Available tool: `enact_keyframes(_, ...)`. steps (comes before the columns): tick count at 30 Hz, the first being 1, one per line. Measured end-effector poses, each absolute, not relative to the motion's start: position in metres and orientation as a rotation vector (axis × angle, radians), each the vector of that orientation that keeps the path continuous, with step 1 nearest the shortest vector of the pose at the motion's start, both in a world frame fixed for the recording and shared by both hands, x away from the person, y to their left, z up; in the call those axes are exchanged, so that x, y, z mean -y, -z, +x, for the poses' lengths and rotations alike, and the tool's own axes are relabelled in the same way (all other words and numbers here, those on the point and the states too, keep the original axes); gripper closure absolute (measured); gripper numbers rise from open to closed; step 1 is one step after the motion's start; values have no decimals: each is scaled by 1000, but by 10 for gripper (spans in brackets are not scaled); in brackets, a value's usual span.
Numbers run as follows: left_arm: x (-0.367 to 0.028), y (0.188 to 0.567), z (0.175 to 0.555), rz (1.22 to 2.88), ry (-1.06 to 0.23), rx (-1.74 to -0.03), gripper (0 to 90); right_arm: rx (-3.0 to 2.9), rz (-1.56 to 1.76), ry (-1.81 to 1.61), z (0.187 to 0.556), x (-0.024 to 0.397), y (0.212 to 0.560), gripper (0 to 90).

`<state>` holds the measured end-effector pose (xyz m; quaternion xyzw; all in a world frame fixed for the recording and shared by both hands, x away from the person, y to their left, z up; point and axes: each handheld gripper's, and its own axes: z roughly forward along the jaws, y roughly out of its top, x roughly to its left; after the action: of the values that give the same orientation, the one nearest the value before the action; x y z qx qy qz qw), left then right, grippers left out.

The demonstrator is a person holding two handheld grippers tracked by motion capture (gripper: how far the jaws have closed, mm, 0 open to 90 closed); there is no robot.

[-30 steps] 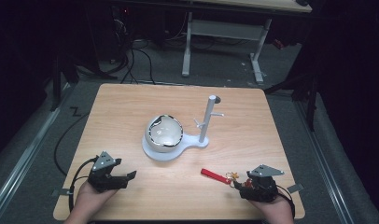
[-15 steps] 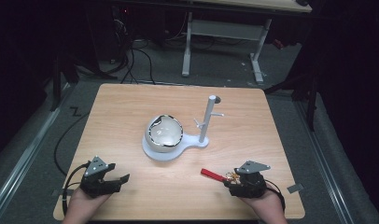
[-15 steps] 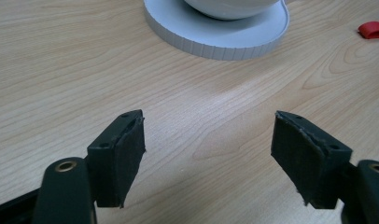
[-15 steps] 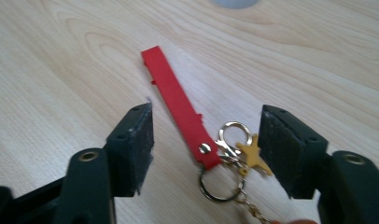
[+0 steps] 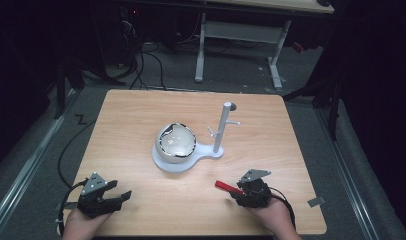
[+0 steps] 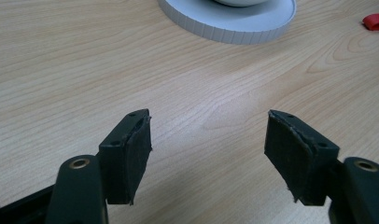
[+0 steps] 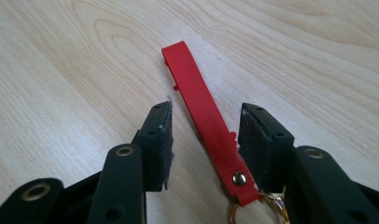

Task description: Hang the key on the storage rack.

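Moved: both tools have slid back toward the near edge of the light wooden surface since the earlier pictures, the red strap going with the right one.
Left tool: at 7 o'clock on the surface, jaws spread wide over bare wood.
Right tool: at 5 o'clock, jaws apart on either side of the flat red strap with a brass rivet and gold ring, not pinching it.
Centre: white round-based stand with an upright peg post carrying a pale dome-shaped object.
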<state>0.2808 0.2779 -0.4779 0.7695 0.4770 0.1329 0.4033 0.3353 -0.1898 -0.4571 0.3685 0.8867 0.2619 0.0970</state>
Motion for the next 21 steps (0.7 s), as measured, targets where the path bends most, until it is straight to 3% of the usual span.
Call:
enact_keyframes(10, -282, 479, 276, 1939, -337, -1218, 323, -2639, 1110, -694, 342, 181, 464, 650)
enact_keyframes(21, -281, 479, 275, 1938, -334, -1219, 326, -2623, 1113, -640, 346, 179, 465, 688)
